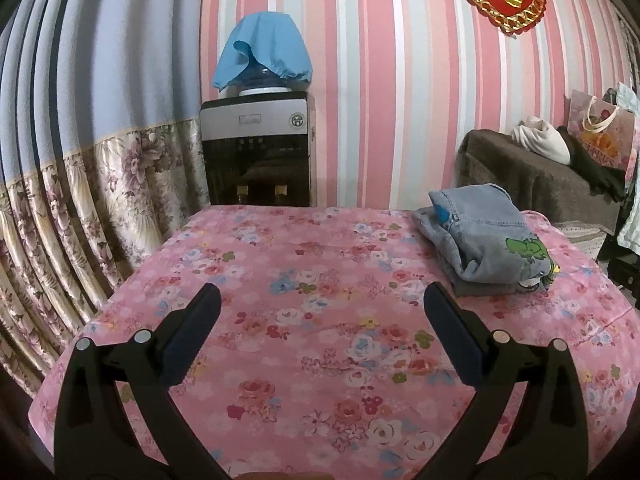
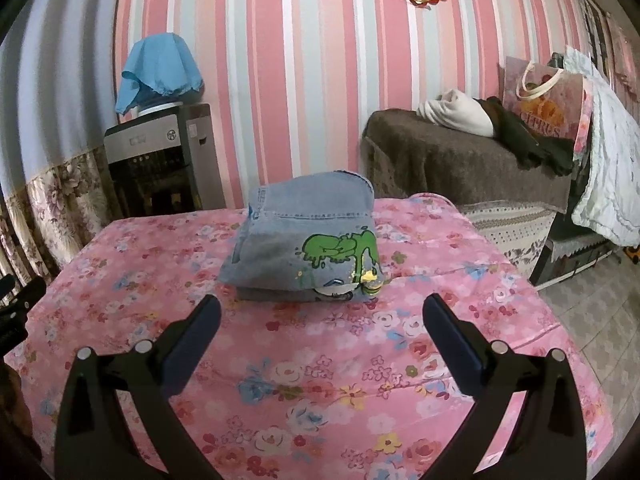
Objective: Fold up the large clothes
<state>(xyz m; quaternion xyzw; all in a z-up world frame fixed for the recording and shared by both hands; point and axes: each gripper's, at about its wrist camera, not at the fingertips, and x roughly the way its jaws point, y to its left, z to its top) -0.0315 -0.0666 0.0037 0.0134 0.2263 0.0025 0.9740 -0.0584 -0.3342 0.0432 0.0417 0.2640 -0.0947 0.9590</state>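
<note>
The left tool is spread wide and holds nothing. It hangs over the pink flower cloth on the bench. The right tool is spread wide too, with nothing between its fingers. The folded jeans sit in a neat pile on the cloth, toward the far side, just past the right tool's tips. A green cartoon picture shows on the denim. From the left tool's view the jeans lie off to the right. Behind the bench stands a water machine with a blue cloth on top, by the striped wall.
</note>
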